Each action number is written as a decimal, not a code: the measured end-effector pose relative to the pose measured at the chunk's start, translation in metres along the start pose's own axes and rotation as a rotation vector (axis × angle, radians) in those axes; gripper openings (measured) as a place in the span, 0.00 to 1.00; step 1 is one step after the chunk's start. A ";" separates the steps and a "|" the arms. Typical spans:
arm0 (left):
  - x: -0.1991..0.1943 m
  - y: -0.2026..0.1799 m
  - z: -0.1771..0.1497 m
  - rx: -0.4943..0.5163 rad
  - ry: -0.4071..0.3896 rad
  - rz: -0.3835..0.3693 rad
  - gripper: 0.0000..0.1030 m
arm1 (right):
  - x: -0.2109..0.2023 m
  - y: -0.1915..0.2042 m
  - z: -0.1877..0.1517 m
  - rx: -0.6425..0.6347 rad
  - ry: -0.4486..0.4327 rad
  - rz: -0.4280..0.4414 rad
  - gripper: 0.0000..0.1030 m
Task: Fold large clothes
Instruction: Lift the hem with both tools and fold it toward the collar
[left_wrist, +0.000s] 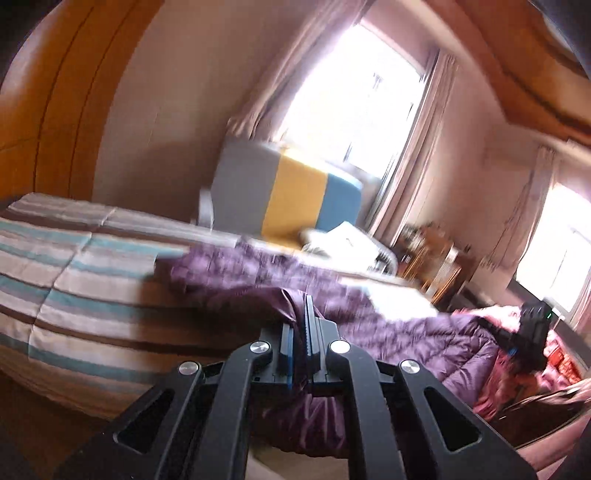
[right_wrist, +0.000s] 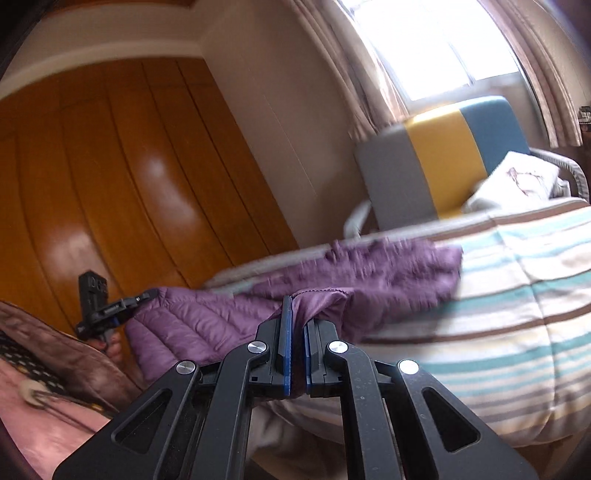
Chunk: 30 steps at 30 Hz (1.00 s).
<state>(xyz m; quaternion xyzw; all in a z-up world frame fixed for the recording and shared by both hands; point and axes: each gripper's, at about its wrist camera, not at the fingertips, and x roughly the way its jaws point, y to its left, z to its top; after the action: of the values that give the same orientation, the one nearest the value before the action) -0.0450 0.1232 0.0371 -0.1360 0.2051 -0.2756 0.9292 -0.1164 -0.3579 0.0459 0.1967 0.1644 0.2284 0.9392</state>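
A purple quilted down jacket (left_wrist: 258, 280) lies partly on the striped bed, with its near edge held up off it. My left gripper (left_wrist: 301, 306) is shut on a fold of the jacket's edge. My right gripper (right_wrist: 297, 308) is shut on another part of the jacket (right_wrist: 369, 273) edge, cloth bunched between its blue pads. The left gripper also shows in the right wrist view (right_wrist: 147, 295), gripping the jacket's far left end. The right gripper shows in the left wrist view (left_wrist: 513, 349) at the right, its fingertips hidden by cloth.
The bed has a striped brown, white and teal cover (left_wrist: 74, 280). A grey, yellow and blue headboard (left_wrist: 288, 195) and a white pillow (right_wrist: 524, 177) are at the far end. Wooden wardrobe doors (right_wrist: 110, 177) stand beside the bed. Pink bedding (left_wrist: 517, 373) lies nearby.
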 end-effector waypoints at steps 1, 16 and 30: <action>-0.005 -0.002 0.003 -0.001 -0.018 -0.004 0.04 | -0.001 0.000 0.003 0.003 -0.016 0.005 0.05; 0.080 0.060 0.035 -0.127 0.063 0.089 0.04 | 0.085 -0.061 0.050 0.121 -0.007 -0.223 0.05; 0.198 0.115 0.039 -0.183 0.204 0.223 0.04 | 0.185 -0.118 0.065 0.203 0.131 -0.364 0.05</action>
<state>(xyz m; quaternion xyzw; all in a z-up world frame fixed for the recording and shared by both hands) 0.1768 0.1095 -0.0319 -0.1676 0.3364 -0.1637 0.9121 0.1079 -0.3827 0.0097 0.2422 0.2800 0.0496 0.9276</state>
